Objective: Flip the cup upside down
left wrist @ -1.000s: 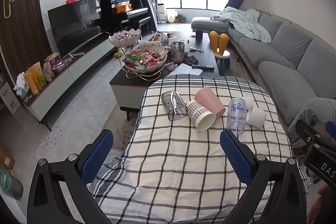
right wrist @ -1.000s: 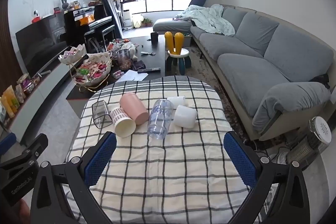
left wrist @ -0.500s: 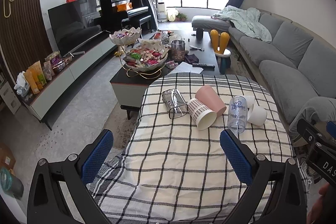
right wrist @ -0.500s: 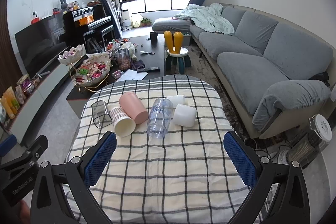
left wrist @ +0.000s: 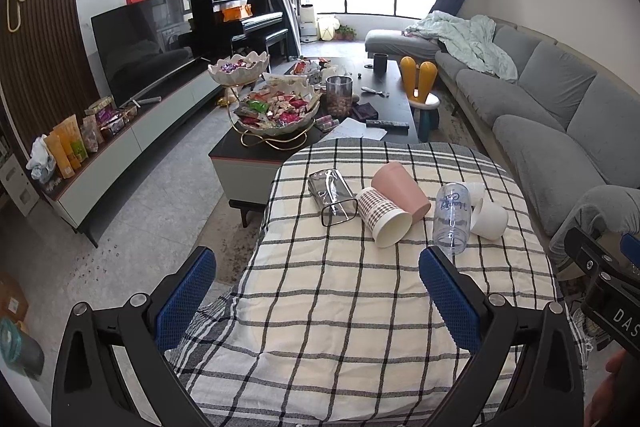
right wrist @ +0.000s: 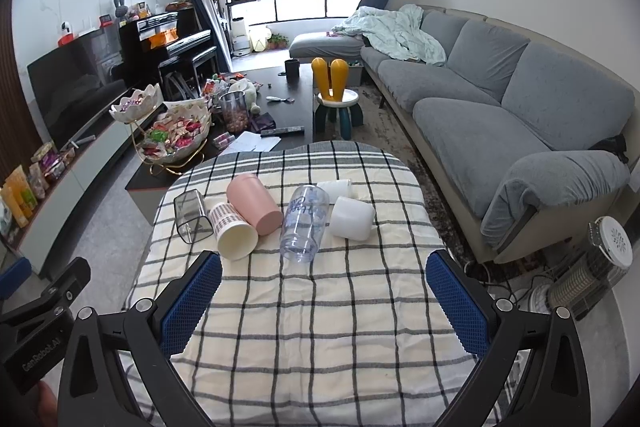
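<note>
A table under a black-and-white checked cloth carries six cups lying on their sides near its far end: a clear plastic tumbler with lettering, a pink plastic cup, a checked paper cup, a smoky square glass and two white cups. None stands inverted yet, so the flipping seems not begun. The left gripper and right gripper hang spread wide and empty, well short of the cups.

A home living room: sofa, television, piano.

Left tool spread wide above checkered surface; five cups lying sideways beyond.
</note>
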A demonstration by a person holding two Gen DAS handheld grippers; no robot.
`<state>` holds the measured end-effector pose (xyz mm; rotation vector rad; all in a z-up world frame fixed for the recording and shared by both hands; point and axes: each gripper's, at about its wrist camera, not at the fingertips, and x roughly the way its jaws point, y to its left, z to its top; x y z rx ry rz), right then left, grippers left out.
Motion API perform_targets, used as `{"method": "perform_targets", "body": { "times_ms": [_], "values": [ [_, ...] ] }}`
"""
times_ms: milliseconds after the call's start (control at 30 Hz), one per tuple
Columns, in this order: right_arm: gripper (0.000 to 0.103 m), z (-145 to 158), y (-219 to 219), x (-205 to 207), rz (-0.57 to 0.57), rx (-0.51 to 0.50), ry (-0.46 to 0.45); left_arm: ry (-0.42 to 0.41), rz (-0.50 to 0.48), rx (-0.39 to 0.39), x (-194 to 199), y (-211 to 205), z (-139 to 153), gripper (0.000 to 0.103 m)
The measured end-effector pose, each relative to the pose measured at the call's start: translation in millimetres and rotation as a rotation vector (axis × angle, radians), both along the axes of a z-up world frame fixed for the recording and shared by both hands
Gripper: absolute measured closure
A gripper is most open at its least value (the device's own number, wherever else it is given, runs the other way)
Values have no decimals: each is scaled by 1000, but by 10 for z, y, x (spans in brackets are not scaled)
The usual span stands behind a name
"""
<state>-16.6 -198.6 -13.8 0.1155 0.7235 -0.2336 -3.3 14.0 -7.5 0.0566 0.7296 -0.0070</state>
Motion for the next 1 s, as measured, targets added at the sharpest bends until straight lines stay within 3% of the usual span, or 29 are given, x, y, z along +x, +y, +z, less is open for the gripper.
{"method": "perform_targets", "body": {
  "times_ms": [1000],
  "values": [
    [1, -9, -16, -1, 0, 5, 4, 3, 2, 3, -4, -13, -30, 0]
  ]
}}
